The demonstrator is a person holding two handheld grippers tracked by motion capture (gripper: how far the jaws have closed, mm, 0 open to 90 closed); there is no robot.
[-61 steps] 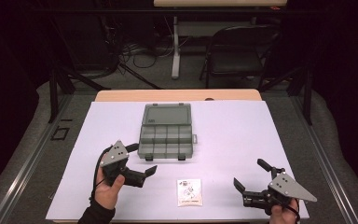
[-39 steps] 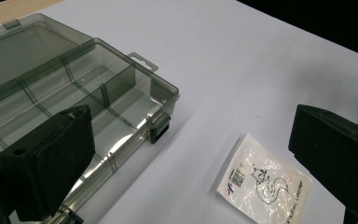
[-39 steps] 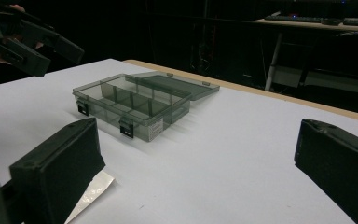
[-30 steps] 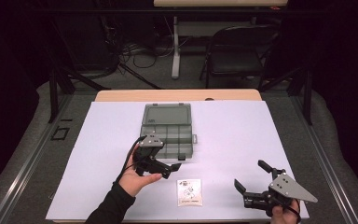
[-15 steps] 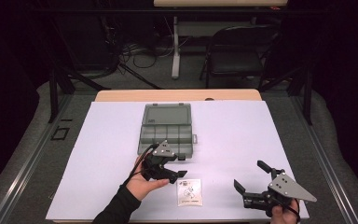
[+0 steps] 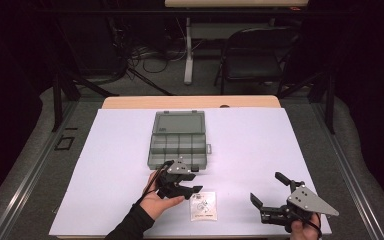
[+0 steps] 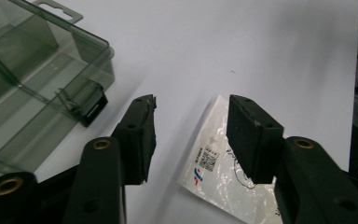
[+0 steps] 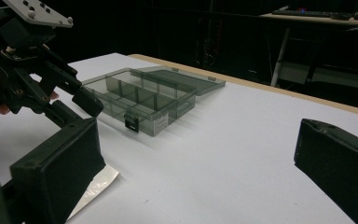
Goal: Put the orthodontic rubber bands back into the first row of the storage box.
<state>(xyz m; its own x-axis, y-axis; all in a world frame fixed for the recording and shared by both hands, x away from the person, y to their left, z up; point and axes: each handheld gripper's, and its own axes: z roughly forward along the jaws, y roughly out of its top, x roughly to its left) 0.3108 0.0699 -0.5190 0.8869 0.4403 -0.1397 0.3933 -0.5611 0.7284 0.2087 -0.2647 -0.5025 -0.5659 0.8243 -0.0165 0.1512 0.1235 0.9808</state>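
White table [image 6: 280, 140], dark room. Left gripper [image 7: 191, 135] has just been closing, jaws half-spread astride the plastic packet's [image 6: 203, 205] edge, below the open organizer box [image 6: 177, 145]. Lower until pads bracket the edge before pinching. Right gripper [image 6: 270, 192] spread, empty.

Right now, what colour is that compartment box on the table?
The compartment box is see-through smoky grey; the right gripper view shows it best.

A smoky grey translucent plastic compartment box [image 6: 178, 141] sits on the pale lavender-white table cover [image 6: 105, 165]. The clear glossy plastic packet [image 6: 203, 206] carries a white label with black print and a small red-and-blue mark. Both grippers are matte black [image 6: 186, 183] [image 6: 269, 195], each topped by a grey plate.
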